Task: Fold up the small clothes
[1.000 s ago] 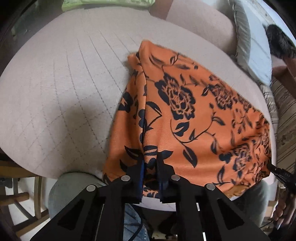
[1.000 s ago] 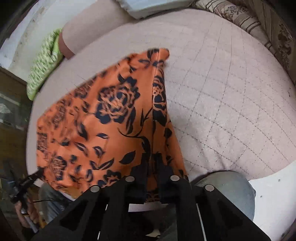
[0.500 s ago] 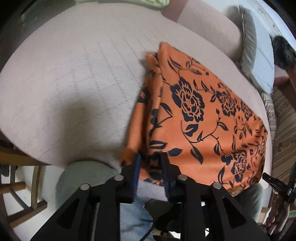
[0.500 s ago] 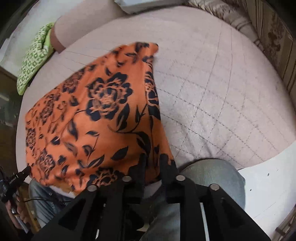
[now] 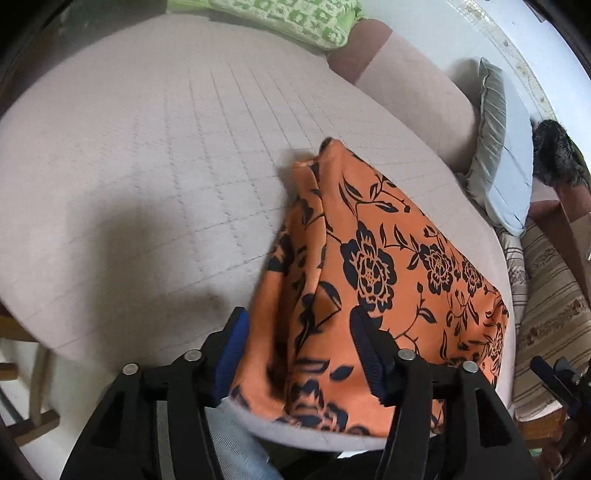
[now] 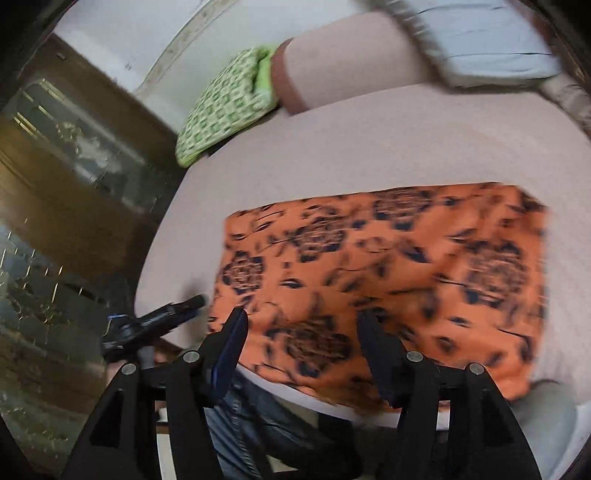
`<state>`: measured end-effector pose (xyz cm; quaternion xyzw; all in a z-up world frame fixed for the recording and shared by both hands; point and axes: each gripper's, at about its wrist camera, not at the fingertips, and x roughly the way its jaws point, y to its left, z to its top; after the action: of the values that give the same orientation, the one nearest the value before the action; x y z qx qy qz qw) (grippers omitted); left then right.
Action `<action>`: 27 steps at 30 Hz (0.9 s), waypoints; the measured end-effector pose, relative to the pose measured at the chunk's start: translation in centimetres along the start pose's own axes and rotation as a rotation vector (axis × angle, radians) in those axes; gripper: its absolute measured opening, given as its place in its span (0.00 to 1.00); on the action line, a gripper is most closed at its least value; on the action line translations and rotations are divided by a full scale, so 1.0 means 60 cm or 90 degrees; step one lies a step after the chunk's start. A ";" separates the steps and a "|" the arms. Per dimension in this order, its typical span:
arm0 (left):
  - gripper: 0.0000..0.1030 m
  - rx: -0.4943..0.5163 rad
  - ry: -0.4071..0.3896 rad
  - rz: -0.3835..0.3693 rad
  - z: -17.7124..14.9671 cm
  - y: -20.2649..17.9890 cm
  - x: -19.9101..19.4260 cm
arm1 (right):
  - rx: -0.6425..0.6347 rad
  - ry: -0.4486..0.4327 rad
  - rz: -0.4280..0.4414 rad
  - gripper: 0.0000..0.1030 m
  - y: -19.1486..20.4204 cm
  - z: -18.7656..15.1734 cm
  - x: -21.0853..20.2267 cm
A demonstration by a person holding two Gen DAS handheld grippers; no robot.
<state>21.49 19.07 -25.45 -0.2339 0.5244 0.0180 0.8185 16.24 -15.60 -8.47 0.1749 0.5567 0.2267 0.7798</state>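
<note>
Orange floral cloth (image 5: pixel 373 266) lies folded on the quilted bed (image 5: pixel 155 177), near edge w/ its hem hanging over, by the person's knees. Left tongs (image 5: pixel 301 354) have just been opening, pads apart either side of the cloth's corner, not pressing it. Right tongs (image 6: pixel 301 350) likewise just opening, apart above the cloth, view blurred.

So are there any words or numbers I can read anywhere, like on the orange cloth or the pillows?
None. The orange cloth has only dark flowers and leaves.
The green pillow has only a block pattern.
The blue pillow is plain.
The right wrist view is too blurred to show small print.
</note>
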 end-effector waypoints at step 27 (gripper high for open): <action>0.10 -0.019 -0.070 -0.140 -0.035 0.083 0.006 | -0.097 0.276 -0.023 0.63 0.241 0.128 0.395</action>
<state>18.52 22.61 -28.28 -0.3008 0.4500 -0.0510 0.8393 27.81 9.30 -17.12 0.0530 0.6956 0.2863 0.6568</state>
